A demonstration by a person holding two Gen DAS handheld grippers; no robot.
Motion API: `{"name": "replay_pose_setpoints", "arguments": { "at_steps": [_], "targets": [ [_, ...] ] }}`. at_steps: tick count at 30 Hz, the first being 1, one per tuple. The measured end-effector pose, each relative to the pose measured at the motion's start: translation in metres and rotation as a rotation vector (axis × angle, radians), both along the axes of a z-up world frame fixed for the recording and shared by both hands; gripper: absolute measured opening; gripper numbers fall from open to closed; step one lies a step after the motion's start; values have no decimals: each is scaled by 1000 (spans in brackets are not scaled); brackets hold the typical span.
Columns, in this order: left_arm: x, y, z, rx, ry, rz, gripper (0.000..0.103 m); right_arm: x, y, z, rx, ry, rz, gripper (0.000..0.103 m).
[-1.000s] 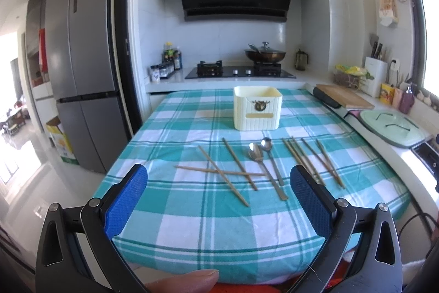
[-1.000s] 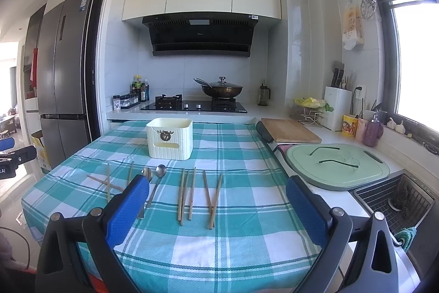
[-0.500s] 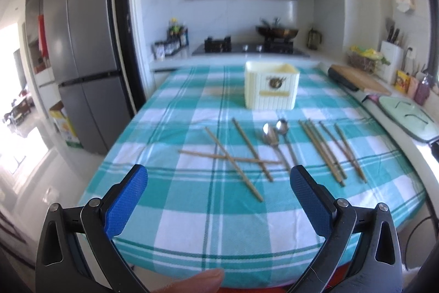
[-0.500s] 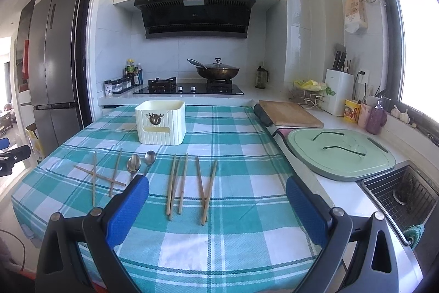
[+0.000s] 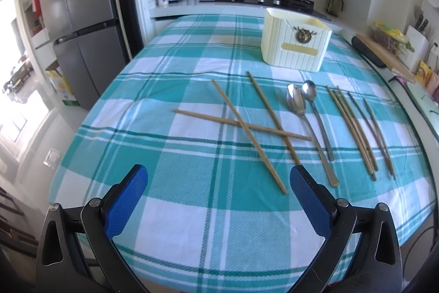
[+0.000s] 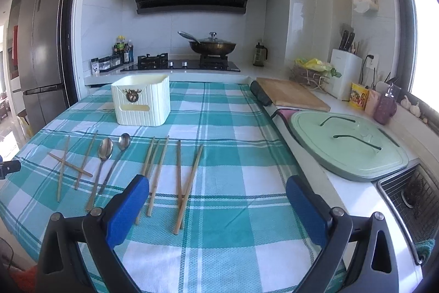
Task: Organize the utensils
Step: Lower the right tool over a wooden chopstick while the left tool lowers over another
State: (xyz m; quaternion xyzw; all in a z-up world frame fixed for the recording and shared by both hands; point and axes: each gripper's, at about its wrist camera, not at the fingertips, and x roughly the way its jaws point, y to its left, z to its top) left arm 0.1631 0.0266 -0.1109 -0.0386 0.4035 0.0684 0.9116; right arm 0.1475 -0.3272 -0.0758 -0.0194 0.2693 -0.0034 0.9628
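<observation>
Your left gripper [image 5: 218, 184] hangs wide open over bare cloth [image 5: 192, 199] at the lower middle of its frame; nothing lies between its fingers. Just ahead, three crossed chopsticks [image 5: 248, 128] bar the centre, one tip nearly touching the right finger [image 5: 307, 191]. Right of them two spoons [image 5: 307, 111] lie side by side, then five more chopsticks [image 5: 356, 128]. The holder [image 5: 295, 44] stands alone at upper centre, with open cloth all round it.

In the right view, your right gripper [image 6: 216, 197] is also spread wide. Chopsticks [image 6: 186, 177] reach in between its fingers at left centre. The cloth's right half [image 6: 247, 155] is free up to the counter edge, where a green lid [image 6: 345, 144] and a board [image 6: 290, 95] sit.
</observation>
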Motion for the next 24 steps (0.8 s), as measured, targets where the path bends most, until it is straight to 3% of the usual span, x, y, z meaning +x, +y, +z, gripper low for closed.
{"name": "replay_pose_setpoints", "arguments": {
  "at_steps": [6, 8, 10, 14, 16, 21, 24],
  "targets": [
    [24, 5, -11, -66, 26, 12, 103, 70, -5, -43, 70, 172, 30, 100],
    [31, 8, -15, -73, 39, 28, 103, 92, 0, -55, 88, 228, 68, 85],
    [35, 11, -19, -90, 52, 44, 103, 113, 6, -69, 92, 290, 93, 62],
    [40, 18, -26, -100, 74, 73, 103, 143, 11, -95, 116, 381, 113, 48],
    [43, 20, -30, -94, 85, 84, 103, 152, 13, -103, 117, 418, 124, 34],
    [57, 25, -38, -100, 104, 96, 102, 160, 14, -107, 55, 446, 120, 20],
    [72, 33, -43, -133, 115, 113, 102, 158, 3, -106, 26, 455, 85, 20]
  ]
}}
